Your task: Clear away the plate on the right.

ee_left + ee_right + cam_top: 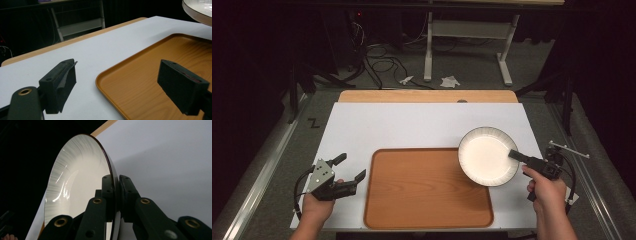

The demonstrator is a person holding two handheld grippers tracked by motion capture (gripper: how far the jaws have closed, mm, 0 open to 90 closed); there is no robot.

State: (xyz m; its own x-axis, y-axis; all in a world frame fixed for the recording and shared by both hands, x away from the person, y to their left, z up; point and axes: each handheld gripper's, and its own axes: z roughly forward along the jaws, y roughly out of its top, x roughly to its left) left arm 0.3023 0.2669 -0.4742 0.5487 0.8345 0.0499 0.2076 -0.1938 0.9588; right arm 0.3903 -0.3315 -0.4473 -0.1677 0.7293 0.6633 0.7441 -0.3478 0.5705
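The right gripper (514,154) has its jaws closed tight on the rim of the plate (486,156), one jaw inside and one under the edge. The plate is held in the air above the right corner of the tray (427,215), partly over the white table (412,125). It looks like ceramic, so probably stiff, rather heavy and fragile, and the glossy surface may slip in the pads. A grip on the rim only lets the plate hang, so it should be kept level and moved slowly. The plate is empty, and the tray is empty too. The left gripper (350,169) rests beside the tray with jaws wide apart, holding nothing.
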